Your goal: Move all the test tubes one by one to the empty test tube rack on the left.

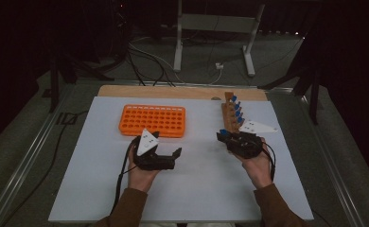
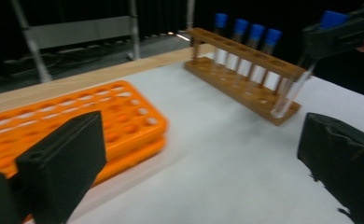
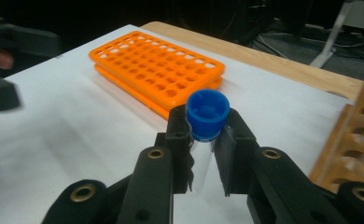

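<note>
At the left of the bench (image 1: 92,189), which is covered with a white sheet, lies the orange rack (image 1: 152,120), a flat tray of many small round holes. All the holes that can be made out look empty, and it lies flat and square to the person, so it reads as the place where tubes are meant to go.

Just in front of the rack, the left gripper (image 1: 171,156) hovers over the white sheet with its jaws spread wide and nothing between them. In the left gripper view the two black jaws stand far apart at the lower corners, with the rack's near corner beside the left one. It looks free to steady the rack or take a tube handed over.

Further right, the right gripper (image 3: 208,135) pinches a clear test tube (image 3: 207,114) just under its blue cap, one pad on each side of the glass. The tube hangs upright below the jaws, and the grip high on the neck leaves its long body free to drop into a hole. In the left gripper view its lower end slants down beside the near end of the wooden rack; whether it touches the wood I cannot tell.

At the far right stands the wooden rack (image 1: 231,113), holding four more blue-capped tubes (image 2: 248,42) upright in a row, apparently the supply.
</note>
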The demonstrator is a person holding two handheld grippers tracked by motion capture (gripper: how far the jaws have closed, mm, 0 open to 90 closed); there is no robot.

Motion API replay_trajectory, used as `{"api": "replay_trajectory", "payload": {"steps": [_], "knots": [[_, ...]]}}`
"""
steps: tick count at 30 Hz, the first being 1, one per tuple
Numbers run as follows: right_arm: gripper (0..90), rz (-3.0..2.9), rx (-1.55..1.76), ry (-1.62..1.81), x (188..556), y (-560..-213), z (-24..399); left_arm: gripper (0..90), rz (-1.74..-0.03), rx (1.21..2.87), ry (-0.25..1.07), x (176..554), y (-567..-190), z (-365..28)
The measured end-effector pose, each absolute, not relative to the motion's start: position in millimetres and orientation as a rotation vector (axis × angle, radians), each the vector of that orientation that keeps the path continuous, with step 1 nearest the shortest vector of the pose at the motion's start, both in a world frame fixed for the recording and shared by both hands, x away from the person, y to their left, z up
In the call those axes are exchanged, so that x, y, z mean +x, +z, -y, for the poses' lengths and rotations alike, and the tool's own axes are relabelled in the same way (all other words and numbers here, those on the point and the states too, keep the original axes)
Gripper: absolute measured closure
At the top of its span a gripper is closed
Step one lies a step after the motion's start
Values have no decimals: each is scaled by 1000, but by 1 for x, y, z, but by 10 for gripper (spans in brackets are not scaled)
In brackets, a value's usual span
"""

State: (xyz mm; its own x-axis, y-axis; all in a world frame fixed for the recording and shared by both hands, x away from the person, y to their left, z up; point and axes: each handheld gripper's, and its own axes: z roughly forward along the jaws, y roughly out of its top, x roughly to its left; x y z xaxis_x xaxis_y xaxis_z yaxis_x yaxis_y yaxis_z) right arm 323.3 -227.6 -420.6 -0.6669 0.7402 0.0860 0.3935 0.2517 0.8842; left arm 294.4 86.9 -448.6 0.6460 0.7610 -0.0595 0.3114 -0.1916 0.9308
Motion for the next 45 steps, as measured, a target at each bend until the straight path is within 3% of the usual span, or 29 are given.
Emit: {"api": "replay_trajectory", "payload": {"steps": [8, 14, 16, 17, 18, 22, 35, 41, 45], "knots": [[766, -2230, 992, 1404, 318, -418, 215, 90, -802, 1820, 456, 297, -456, -46], [766, -2273, 976, 1419, 316, -421, 206, 186, -763, 1876, 441, 302, -462, -17], [765, -2277, 967, 1417, 315, -422, 204, 233, -751, 1883, 443, 302, -463, -14], [765, -2282, 960, 1414, 315, -422, 203, 278, -744, 1887, 446, 302, -464, -11], [765, -2291, 957, 1417, 314, -423, 201, 383, -723, 1889, 442, 303, -465, -6], [765, -2305, 959, 1431, 314, -424, 200, 542, -700, 1888, 432, 303, -465, -3], [766, -2338, 963, 1453, 315, -428, 197, 759, -639, 1895, 412, 302, -463, 0], [761, -2340, 963, 1454, 315, -427, 198, 780, -621, 1898, 411, 302, -463, 1], [533, -2296, 972, 1526, 316, -423, 205, 781, -643, 1892, 421, 305, -462, -1]]}}
